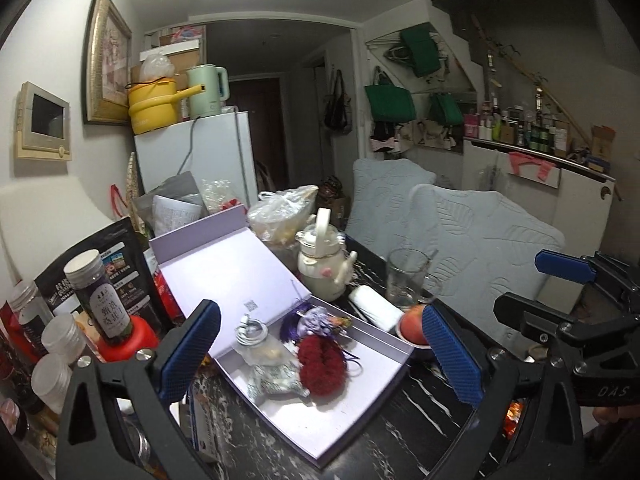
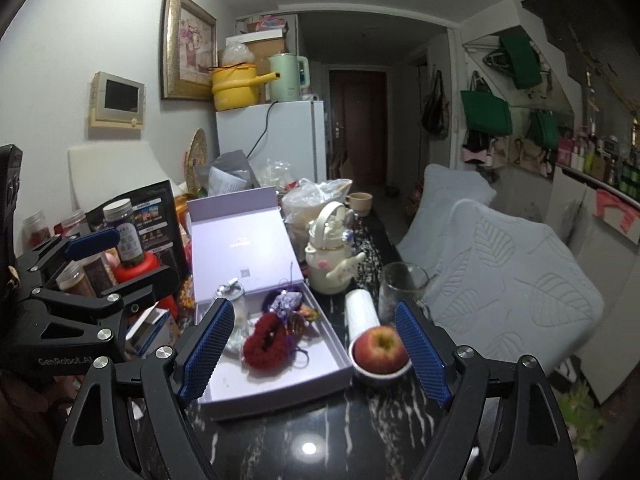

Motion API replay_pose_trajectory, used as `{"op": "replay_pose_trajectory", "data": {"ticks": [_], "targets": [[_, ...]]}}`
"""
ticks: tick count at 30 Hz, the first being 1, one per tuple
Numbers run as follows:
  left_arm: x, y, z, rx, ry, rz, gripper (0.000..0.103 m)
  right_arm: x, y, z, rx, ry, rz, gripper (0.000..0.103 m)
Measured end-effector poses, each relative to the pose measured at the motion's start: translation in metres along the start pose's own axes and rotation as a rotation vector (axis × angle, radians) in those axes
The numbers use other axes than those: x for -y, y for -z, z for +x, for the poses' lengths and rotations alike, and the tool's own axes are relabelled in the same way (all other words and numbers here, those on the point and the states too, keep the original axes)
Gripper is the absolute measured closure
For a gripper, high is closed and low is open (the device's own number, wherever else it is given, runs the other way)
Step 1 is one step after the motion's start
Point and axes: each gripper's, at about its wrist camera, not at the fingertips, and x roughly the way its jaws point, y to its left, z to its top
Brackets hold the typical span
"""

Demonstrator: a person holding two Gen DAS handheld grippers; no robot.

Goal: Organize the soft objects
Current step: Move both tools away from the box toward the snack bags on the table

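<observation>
We hold the left gripper (image 1: 320, 350) and the right gripper (image 2: 314, 350) wide, nothing between their jaws. The red fluffy scrunchie (image 1: 322, 366) lies ahead in the open lilac box (image 1: 352, 408), nearer the left hand, its long axis running away from us. Only the right view shows the whole apple (image 2: 380, 348).

The left gripper (image 1: 320, 344) stands wide open above the dark marbled bench (image 1: 400, 420), nothing between its blue pads (image 1: 192, 352). Below it lies an open lilac box (image 1: 320, 420) holding a red pompom (image 1: 322, 366), a purple sachet (image 1: 316, 318), a patterned pouch (image 1: 276, 376) and a white cable (image 1: 251, 330). Just right of the box sits an apple (image 1: 412, 325); behind it, a glass (image 1: 406, 282) and a white kettle (image 1: 322, 266). The right gripper (image 1: 568, 292) shows at the right edge.
</observation>
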Motion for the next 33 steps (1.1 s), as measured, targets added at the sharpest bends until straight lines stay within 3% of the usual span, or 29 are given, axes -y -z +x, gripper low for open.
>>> {"op": "replay_pose_trajectory", "data": {"ticks": [19, 33], "targets": [[0.047, 0.042, -0.033, -0.036, 0.202, 0.015, 0.001, -0.006, 0.059, -0.073, -0.003, 0.083, -0.004, 0.017], [0.103, 0.075, -0.022, -0.116, 0.343, 0.061, 0.001, 0.039, 0.123, -0.106, -0.099, 0.224, 0.128, 0.017]]}}
